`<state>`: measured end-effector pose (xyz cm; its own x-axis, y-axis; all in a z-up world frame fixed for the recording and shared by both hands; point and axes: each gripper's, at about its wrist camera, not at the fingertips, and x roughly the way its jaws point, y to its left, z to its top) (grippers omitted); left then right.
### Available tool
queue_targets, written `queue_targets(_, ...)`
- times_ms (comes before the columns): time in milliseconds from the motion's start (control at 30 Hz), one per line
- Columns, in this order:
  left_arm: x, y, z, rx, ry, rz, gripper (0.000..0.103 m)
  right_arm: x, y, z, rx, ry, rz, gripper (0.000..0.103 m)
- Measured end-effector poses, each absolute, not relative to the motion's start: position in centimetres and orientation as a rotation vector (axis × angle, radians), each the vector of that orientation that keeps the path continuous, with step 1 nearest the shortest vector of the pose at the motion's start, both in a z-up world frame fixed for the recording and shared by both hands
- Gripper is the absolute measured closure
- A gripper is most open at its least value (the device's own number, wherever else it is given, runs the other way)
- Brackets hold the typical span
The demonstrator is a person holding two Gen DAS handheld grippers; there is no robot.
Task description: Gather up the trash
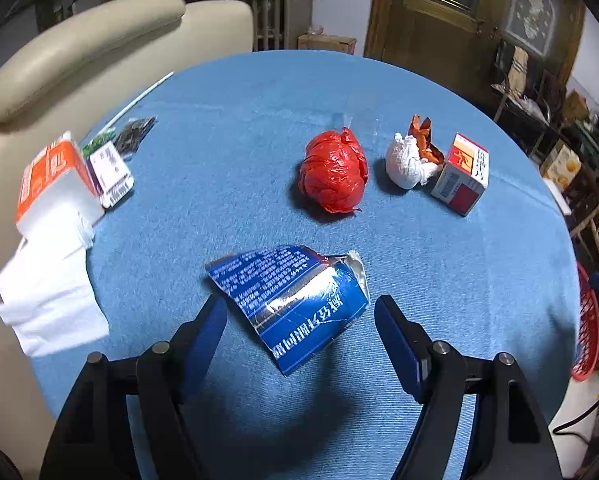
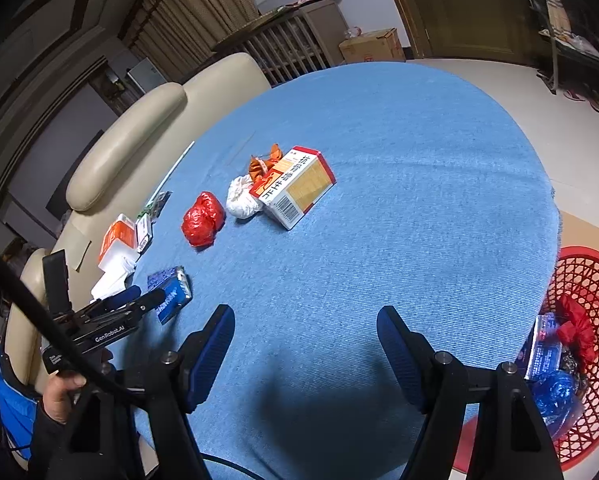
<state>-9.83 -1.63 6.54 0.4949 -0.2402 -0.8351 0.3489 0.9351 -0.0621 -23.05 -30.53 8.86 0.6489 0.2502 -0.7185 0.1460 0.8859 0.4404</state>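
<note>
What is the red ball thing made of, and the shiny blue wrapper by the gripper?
The red ball looks like thin glossy plastic film, probably a scrunched bag: it is full of creases with bright highlights. The blue wrapper seems to be foil-lined plastic or paper: its torn edge and inner side gleam silver, and its printed face is stiffly crumpled. It lies between the open fingers of the left gripper.

Crumpled blue wrapper (image 1: 295,304) lies flat; red basket (image 2: 579,280) part-filled.

Beige sofa (image 1: 79,52) beside blue-clothed table (image 1: 259,120)
</note>
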Motion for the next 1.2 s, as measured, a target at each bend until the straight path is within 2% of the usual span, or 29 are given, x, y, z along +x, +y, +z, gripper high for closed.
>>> queue_targets(233,-9.7,-1.9,5.3,-0.192,1.087,-0.177,0.026,-22.8,-30.7,8.5,0.516,0.877,0.069,0.026)
queue_targets(433,-8.7,-3.8,5.2,-0.141,1.044,-0.009,0.025,-22.7,-30.5,8.2,0.514,0.874,0.094,0.026)
queue_targets(700,-8.0,-4.1,4.6,-0.113,1.075,0.041,0.024,-22.8,-32.0,7.2,0.560,0.873,0.083,0.026)
queue_targets(933,-7.4,-3.1,3.8,-0.192,1.094,0.009,0.019,-22.5,-31.9,7.3,0.556,0.868,0.094,0.026)
queue_targets(967,-7.4,-2.9,3.8,-0.200,1.088,0.005,0.019,-22.5,-31.8,7.3,0.556,0.868,0.094,0.026)
queue_targets(1000,-7.5,-2.8,3.8,-0.197,1.082,0.005,0.028,-22.4,-31.8,7.3,0.556,0.871,0.094,0.026)
queue_targets(1200,-7.5,-2.0,3.4,-0.180,1.067,-0.040,0.030,-21.1,-30.6,7.7,0.509,0.880,0.106,0.026)
